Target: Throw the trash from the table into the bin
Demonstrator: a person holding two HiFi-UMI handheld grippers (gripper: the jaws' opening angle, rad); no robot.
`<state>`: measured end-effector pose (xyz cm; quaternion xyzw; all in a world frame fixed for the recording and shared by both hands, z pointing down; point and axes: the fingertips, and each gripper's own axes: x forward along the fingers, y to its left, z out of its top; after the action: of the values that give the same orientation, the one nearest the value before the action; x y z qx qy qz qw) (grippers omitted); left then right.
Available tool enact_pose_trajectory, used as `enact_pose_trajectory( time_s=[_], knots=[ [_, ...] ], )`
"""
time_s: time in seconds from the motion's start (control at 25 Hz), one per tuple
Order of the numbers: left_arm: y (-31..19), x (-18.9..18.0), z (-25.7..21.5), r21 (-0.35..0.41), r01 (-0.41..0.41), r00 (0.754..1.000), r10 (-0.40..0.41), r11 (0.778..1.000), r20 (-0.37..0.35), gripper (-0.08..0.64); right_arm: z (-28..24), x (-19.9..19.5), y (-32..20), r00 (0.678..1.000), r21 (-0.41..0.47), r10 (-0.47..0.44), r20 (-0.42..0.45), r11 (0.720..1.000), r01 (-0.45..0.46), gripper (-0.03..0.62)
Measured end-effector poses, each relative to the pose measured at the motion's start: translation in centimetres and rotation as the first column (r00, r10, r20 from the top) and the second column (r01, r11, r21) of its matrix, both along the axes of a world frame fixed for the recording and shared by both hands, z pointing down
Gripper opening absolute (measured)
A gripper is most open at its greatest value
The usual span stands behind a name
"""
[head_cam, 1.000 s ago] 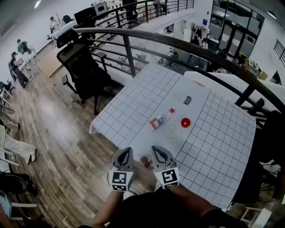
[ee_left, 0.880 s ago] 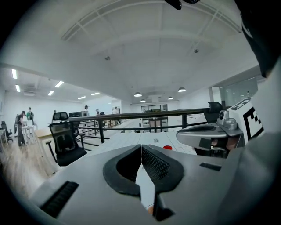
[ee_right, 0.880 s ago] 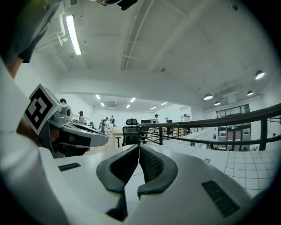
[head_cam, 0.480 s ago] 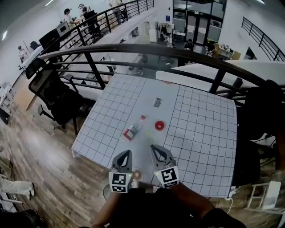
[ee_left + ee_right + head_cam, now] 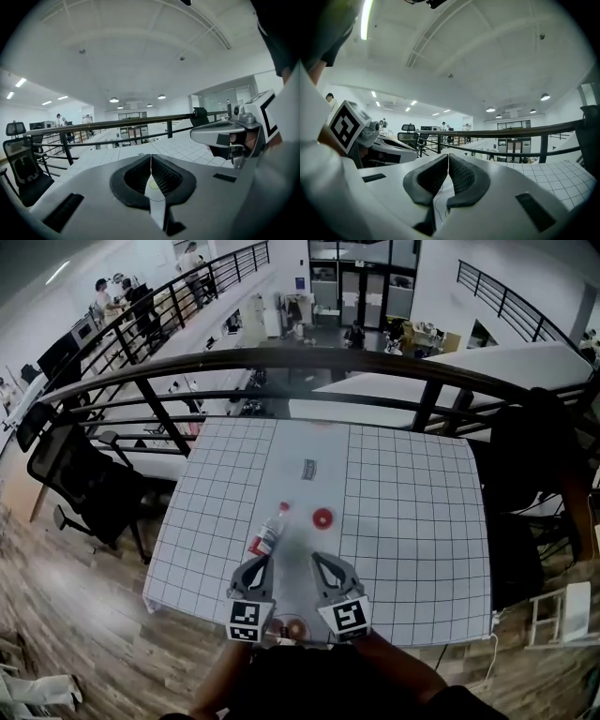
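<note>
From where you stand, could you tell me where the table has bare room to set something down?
The right gridded half of the table, right of the red cap, is bare. So is the left gridded part, left of the bottle. The centre strip is crowded: bottle, cap and small dark packet.

I can read no words or numbers anywhere: the red label (image 5: 261, 543) on the bottle (image 5: 269, 530) and the small dark tag (image 5: 308, 469) beyond the bottle on my desk (image 5: 412, 521) are too small.

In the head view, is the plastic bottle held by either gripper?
No, the bottle lies on the table just ahead of the left gripper and right gripper, both shut and empty.
</note>
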<state>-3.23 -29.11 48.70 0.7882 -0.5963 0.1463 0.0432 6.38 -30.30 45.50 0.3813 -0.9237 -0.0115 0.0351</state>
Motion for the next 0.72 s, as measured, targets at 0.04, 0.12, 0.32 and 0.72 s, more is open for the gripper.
enact_pose_trajectory(
  time_s=[0.04, 0.12, 0.32, 0.72],
  knots=[
    [-0.5, -0.4, 0.2, -0.004, -0.012, 1.0, 0.012, 1.0, 0.0, 0.023, -0.1, -0.3, -0.3, 1.0, 0.0, 0.016, -0.015, 1.0, -0.016, 0.025],
    [-1.2, -1.0, 0.5, -0.013, -0.039, 0.999, 0.039, 0.999, -0.007, 0.023, 0.0, -0.7, -0.6, 0.998, 0.001, 0.047, -0.032, 0.999, -0.047, 0.025],
    [-2.2, -2.0, 1.6, -0.041, -0.09, 0.996, 0.088, 0.995, -0.031, 0.023, 0.7, -1.3, -0.3, 0.994, -0.004, 0.095, -0.045, 0.995, -0.095, 0.025],
    [-3.1, -5.3, 6.0, -0.202, -0.139, 0.99, 0.14, 0.969, -0.008, 0.164, 2.7, -3.9, 0.5, 0.983, -0.033, 0.149, -0.108, 0.988, -0.154, 0.025]
  ],
)
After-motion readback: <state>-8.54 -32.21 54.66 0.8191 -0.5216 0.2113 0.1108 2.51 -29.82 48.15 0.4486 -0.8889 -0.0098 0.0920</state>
